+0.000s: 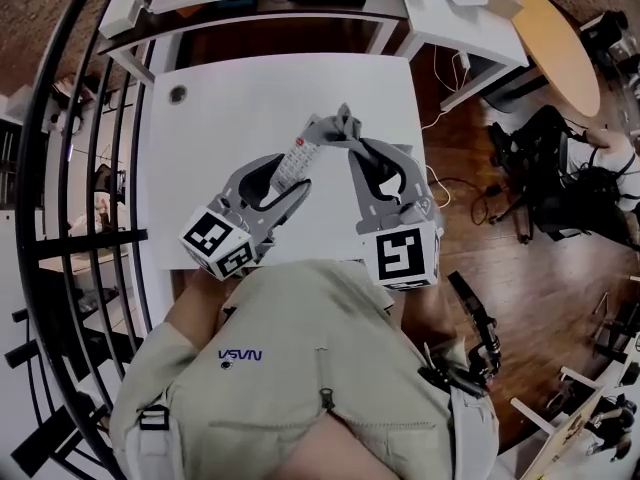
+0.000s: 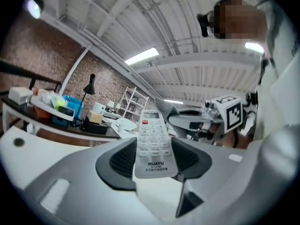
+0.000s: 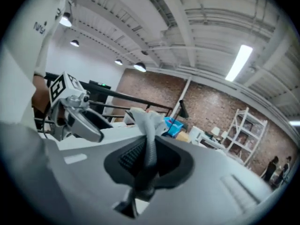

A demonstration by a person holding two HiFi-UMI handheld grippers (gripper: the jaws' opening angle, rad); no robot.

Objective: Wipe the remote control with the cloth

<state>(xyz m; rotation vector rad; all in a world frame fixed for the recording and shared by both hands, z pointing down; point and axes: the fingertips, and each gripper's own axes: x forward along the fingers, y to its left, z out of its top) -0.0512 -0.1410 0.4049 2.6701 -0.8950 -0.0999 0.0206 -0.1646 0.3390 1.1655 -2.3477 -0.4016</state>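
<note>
Remote control (image 2: pixel 151 135), rigid, probably light and slick: I had its lower end clamped in my left hand-held gripper (image 2: pixel 152 162); my right hand-held gripper (image 3: pixel 147 162) pinched the cloth (image 3: pixel 149 123) (soft, limp).

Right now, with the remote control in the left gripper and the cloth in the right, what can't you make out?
- Whether the cloth touches the remote control: head view too small; in the left gripper view the remote covers that spot.
- Remote's back face: turned away from every view.
- Small print under its brand name: left gripper view, blurred.
</note>
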